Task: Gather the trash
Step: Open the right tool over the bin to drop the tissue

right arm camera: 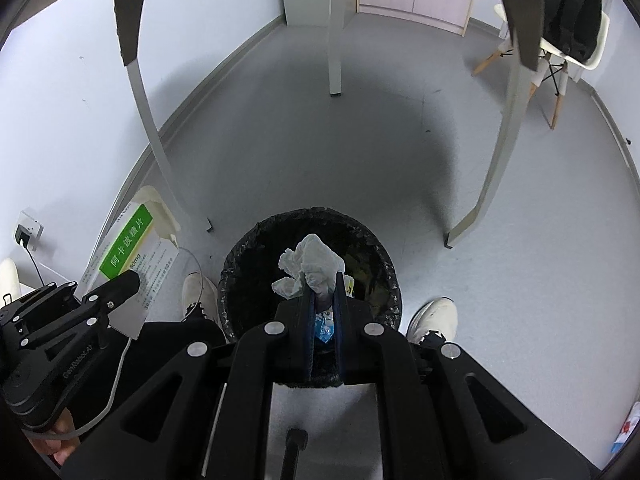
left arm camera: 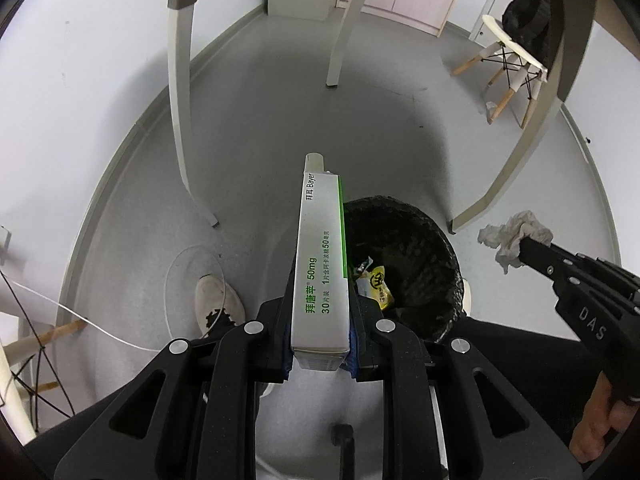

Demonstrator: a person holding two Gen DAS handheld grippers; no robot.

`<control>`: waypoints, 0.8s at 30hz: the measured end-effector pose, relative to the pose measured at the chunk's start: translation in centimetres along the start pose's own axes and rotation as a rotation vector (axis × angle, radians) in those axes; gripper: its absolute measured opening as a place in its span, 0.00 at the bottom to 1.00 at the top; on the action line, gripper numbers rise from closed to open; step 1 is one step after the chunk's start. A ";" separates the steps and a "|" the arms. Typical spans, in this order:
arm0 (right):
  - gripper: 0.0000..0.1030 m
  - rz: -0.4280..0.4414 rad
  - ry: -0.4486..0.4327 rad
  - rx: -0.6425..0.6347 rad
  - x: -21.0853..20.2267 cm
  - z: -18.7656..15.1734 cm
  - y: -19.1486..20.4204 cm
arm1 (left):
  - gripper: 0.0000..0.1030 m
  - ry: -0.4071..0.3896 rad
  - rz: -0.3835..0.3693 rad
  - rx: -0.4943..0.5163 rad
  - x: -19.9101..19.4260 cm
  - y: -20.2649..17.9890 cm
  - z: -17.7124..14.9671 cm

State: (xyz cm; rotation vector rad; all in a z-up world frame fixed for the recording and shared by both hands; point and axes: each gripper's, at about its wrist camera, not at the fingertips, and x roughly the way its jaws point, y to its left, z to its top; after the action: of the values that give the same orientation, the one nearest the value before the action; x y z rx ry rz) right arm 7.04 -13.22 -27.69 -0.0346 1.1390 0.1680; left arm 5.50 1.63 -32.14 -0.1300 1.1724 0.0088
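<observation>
My left gripper (left arm camera: 320,276) is shut on a white and green medicine box (left arm camera: 320,264), held in the air just left of a round bin with a black liner (left arm camera: 424,248). The box also shows in the right wrist view (right arm camera: 132,256), with the left gripper (right arm camera: 132,280) on it. My right gripper (right arm camera: 322,284) is shut on a crumpled white tissue (right arm camera: 312,264), held directly above the bin (right arm camera: 248,256). The tissue (left arm camera: 514,236) and right gripper (left arm camera: 524,246) show at the right of the left wrist view. Wrappers (left arm camera: 376,284) lie inside the bin.
The bin stands on a grey floor under a table with curved grey legs (left arm camera: 180,120) (right arm camera: 492,184). The person's white shoes (right arm camera: 434,316) (right arm camera: 198,292) flank the bin. A chair with wooden legs (left arm camera: 512,60) stands far right. A wall socket with a cable (right arm camera: 28,232) is at left.
</observation>
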 end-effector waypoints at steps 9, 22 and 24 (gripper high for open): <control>0.11 -0.001 0.003 -0.021 1.2 -0.3 0.9 | 0.19 0.010 0.010 -0.006 1.1 0.2 0.3; 0.69 -0.043 -0.044 0.008 0.4 -0.7 -1.2 | 0.19 0.021 -0.010 0.031 2.0 -1.8 -0.2; 0.76 -0.047 -0.051 0.014 0.2 -0.7 -1.6 | 0.19 0.023 -0.011 0.038 2.2 -2.3 -0.2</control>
State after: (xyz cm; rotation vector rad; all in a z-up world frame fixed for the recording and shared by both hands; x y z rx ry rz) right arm 6.73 -14.85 -28.29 -0.0445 1.0876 0.1185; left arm 6.33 -0.77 -34.05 -0.1030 1.1945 -0.0249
